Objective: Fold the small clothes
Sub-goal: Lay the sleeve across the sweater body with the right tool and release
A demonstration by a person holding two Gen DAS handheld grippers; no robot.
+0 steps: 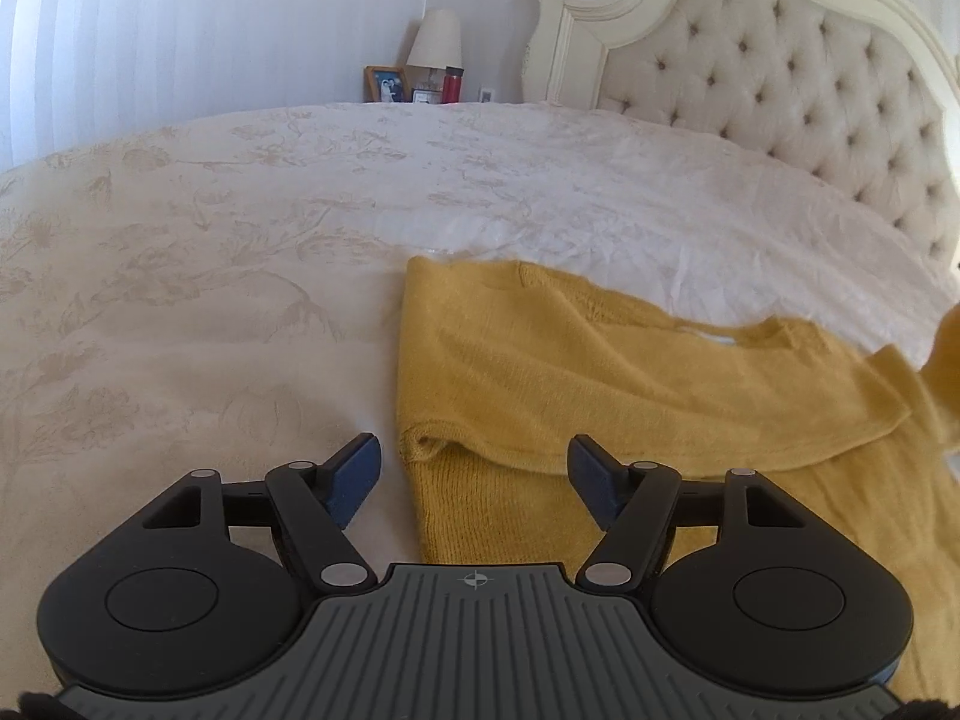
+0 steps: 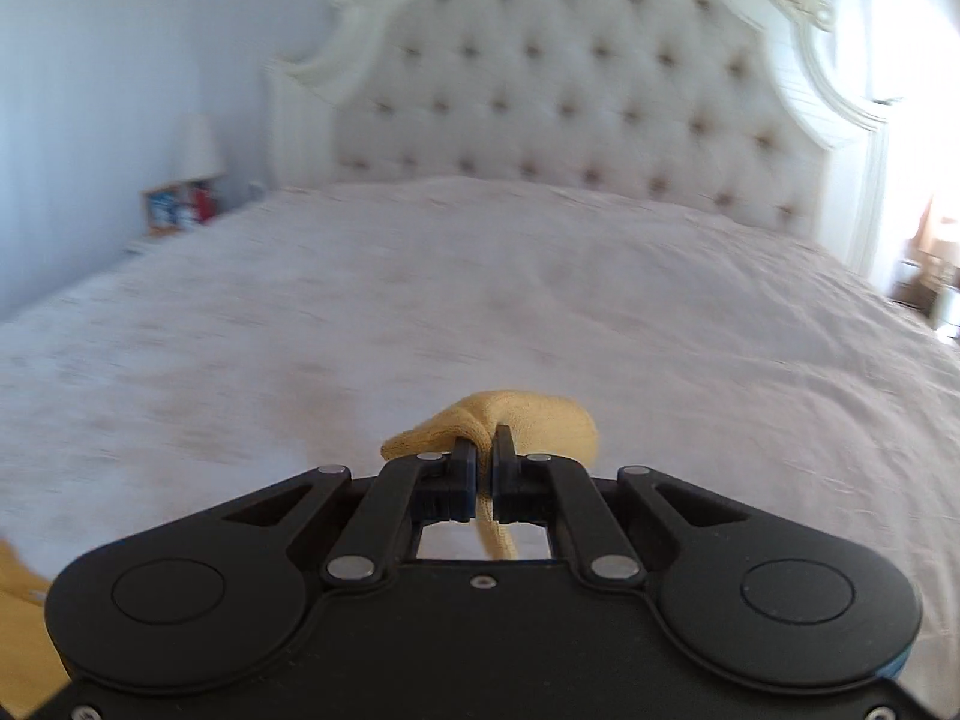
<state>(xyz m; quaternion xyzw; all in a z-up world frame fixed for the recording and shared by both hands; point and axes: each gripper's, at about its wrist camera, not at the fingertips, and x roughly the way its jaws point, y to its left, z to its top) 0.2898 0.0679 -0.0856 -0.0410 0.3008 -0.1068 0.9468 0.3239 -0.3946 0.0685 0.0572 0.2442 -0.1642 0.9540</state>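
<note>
The yellow sweater (image 1: 600, 372) lay on the bedspread (image 1: 210, 300), filling the 3 to 5 o'clock part of the left wrist view, one sleeve or flap already turned across its body. The left gripper (image 1: 474, 468) hung with jaws spread wide over the sweater's near edge at 6 o'clock, holding nothing. The right gripper (image 2: 485, 456) was pressed together on a bunched bit of the knit, which bulged past the fingertips at the centre of its view and trailed down between the jaws.

The step looked like carrying that pinched part over the body to make a fold. To do it well, the right should travel low and level, so the knit drapes without dragging the rest; the left could press the near edge flat as an anchor. Releasing only once the fabric lay square would avoid a skewed crease.

No brand, label or writing was readable; the items by the lamp (image 1: 435, 39) at 12 o'clock were too small to tell.
</note>
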